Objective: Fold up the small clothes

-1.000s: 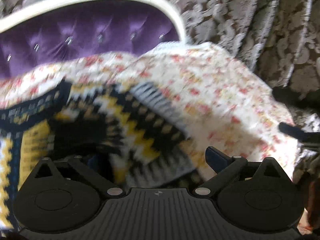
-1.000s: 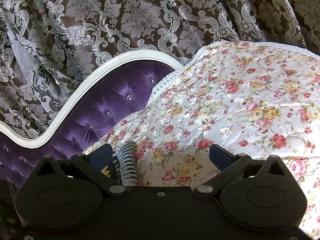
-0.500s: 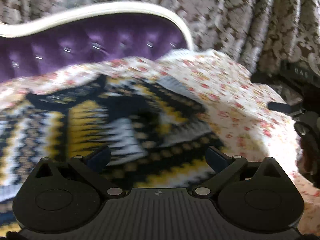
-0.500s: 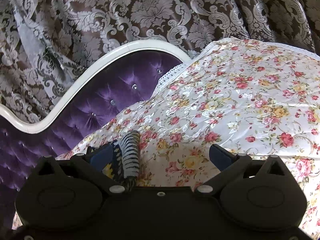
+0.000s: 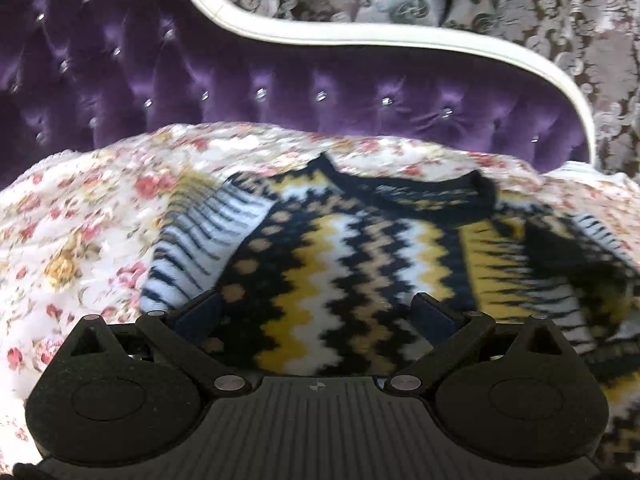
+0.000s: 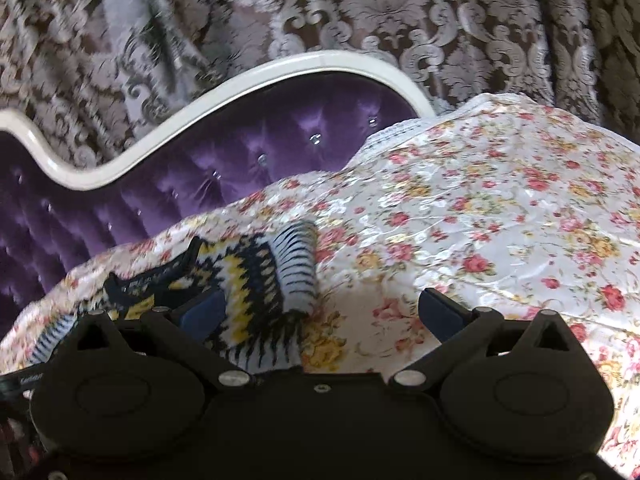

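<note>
1. In our left wrist view we are seeing, furthest left, the floral bedspread [image 5: 76, 240] covering the bed, with the purple tufted headboard [image 5: 248, 80] rising behind it inside its curving white frame [image 5: 360, 38].
2. Further right, the small knitted sweater [image 5: 352, 264] is lying spread on that bedspread, zigzag-patterned in black, yellow and white, its dark neckline [image 5: 432, 194] pointing toward the headboard.
3. A striped sleeve [image 5: 200, 236] is lying out on the sweater's left side; the right side looks bunched and blurred, so we are not making out how it is lying.
4. We are holding the left gripper [image 5: 316, 314] just over the sweater's body, its jaws spread wide with nothing between them.
5. In our right wrist view, the sweater [image 6: 240, 292] is sitting at the left, partly behind the left finger [image 6: 202, 314], with a striped sleeve [image 6: 298, 268] bent toward us.
6. We are holding the right gripper [image 6: 320, 312] over the sweater's right edge and the bare bedspread [image 6: 500, 220] beside it, jaws parted wide and gripping nothing.
7. Furthest right and behind everything, a brown damask curtain [image 6: 460, 20] is hanging in folds.
</note>
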A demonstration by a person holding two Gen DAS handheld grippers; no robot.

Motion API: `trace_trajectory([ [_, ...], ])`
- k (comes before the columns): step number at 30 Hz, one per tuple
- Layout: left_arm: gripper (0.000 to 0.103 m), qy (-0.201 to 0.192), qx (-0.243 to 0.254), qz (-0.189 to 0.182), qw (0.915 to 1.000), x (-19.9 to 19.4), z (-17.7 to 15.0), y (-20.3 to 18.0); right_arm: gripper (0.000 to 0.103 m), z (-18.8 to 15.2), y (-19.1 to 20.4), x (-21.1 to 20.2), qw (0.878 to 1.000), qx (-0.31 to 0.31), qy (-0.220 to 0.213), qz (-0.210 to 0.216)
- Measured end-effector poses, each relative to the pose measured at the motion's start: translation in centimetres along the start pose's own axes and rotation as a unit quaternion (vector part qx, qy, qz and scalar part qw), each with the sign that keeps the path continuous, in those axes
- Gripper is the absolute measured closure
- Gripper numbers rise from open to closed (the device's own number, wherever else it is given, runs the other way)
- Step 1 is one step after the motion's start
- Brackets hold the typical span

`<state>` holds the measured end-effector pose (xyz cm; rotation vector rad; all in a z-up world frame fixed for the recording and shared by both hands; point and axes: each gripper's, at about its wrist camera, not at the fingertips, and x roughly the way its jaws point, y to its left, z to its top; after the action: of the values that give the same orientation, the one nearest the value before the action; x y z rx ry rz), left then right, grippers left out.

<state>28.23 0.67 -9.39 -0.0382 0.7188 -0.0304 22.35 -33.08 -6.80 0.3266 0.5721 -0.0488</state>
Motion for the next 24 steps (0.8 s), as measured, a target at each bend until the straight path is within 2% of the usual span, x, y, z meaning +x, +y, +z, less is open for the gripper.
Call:
trace_trajectory([
  [4,0.000,-0.004,0.027,0.010,0.9996,0.3,-0.3,-0.4,0.001,-0.7,1.2,0.6,1.000,-0.030,0.007,0.001],
  [10,0.000,0.009,0.014,0.002,0.9999,0.8,-0.3,0.1,0.001,-1.7,2.9,0.6,0.997,-0.071,0.001,0.003],
  [19,0.000,0.017,0.021,0.010,0.9996,1.1,-0.5,-0.2,0.001,-3.3,6.2,0.0,0.989,-0.142,-0.021,0.018],
  [24,0.000,0.017,0.022,0.008,0.9996,1.1,-0.5,-0.1,0.001,-2.8,8.4,0.4,0.986,-0.167,-0.019,0.011],
])
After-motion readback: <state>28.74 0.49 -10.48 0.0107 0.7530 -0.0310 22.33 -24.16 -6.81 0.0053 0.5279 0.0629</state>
